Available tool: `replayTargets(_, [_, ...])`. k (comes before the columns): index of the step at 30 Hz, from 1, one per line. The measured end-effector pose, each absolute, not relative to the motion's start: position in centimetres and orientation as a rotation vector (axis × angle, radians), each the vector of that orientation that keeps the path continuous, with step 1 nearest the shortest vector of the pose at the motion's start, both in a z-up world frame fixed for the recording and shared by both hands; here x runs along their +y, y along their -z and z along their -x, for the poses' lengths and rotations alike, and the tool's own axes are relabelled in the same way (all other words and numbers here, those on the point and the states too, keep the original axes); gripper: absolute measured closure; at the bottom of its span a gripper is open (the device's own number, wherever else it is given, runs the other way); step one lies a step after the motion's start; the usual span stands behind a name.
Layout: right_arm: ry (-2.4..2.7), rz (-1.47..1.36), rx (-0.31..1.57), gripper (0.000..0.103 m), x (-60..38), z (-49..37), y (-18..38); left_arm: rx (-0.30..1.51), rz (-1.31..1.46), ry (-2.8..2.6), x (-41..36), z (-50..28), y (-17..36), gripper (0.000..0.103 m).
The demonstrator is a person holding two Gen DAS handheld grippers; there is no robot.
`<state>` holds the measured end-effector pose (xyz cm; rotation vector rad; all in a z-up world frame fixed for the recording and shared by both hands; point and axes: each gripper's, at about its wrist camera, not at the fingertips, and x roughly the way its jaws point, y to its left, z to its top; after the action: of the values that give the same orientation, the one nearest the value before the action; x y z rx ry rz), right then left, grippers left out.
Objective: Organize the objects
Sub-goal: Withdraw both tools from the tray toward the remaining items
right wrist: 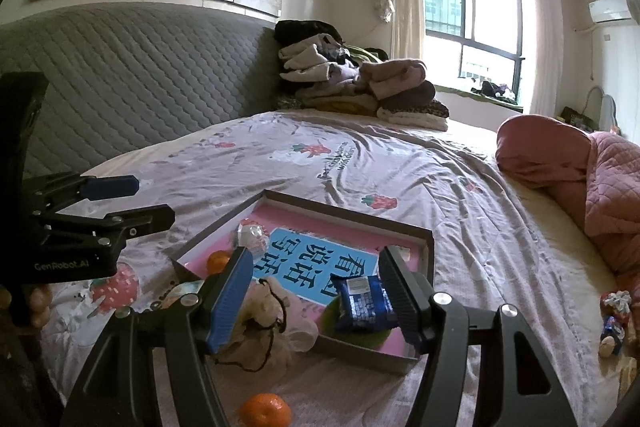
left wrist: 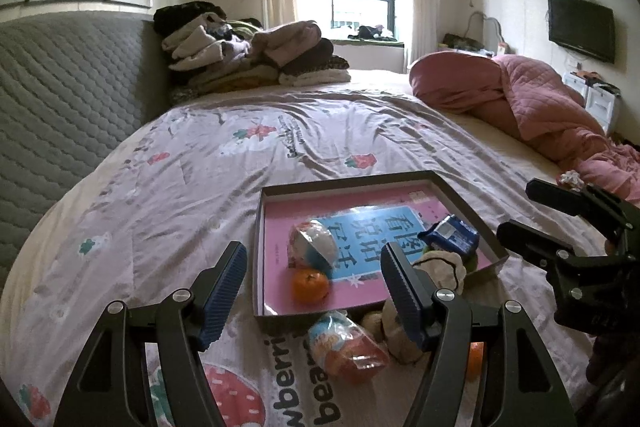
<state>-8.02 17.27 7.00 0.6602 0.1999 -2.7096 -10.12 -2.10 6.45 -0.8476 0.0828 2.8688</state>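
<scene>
My left hand-held gripper (left wrist: 314, 291) hung above the bed (left wrist: 192, 163), its jaws spread wide and holding nothing. Straight ahead of it, between the blue pads (left wrist: 224, 291), lay the shallow tray (left wrist: 344, 183), lined by a pink book with a blue title panel (left wrist: 360, 231). Inside the tray, a wrapped round sweet (left wrist: 314, 241) rested just beyond a tangerine (left wrist: 310, 285), the two touching. Toward my right finger sat a blue snack packet (left wrist: 454, 235) on a green disc, near the tray's right corner. A beige drawstring pouch (left wrist: 440, 267) slumped over the tray's near edge, partly hidden behind that finger. Just short of the tray, on the strawberry-print sheet, lay a clear-wrapped orange snack (left wrist: 348, 345).

My right hand-held gripper (right wrist: 316, 301) was likewise open wide and empty. The blue snack packet (right wrist: 362, 303) lay just inside its right finger; the drawstring pouch (right wrist: 264, 323) sat beside its left finger. A second tangerine (right wrist: 264, 411) lay on the sheet below the jaws, outside the tray (right wrist: 360, 353). Far right, near a pink quilt (right wrist: 612, 187), more small wrapped items (right wrist: 614, 323) lay at the bed's edge. Folded clothes (right wrist: 352, 87) were piled well beyond, against the grey headboard (right wrist: 132, 79).
</scene>
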Motion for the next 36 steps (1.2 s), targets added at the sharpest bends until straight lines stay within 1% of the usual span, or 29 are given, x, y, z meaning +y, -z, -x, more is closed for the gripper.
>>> replayTargets(19, [2.68, -0.706, 0.204, 0.038, 16.6, 6.2, -5.4, 0.084, 0.929, -2.841, -2.2, 7.8, -4.2, 0.032])
replayTargets(27, [2.668, -0.729, 0.172, 0.038, 17.0, 5.5, -5.0, 0.124, 0.977, -2.819, -1.8, 7.6, -2.9, 0.032])
replayTargets(36, [2.657, -0.761, 0.191, 0.038, 16.8, 5.4, -4.2, 0.142, 1.041, -2.796, -1.7, 7.1, -1.2, 0.032])
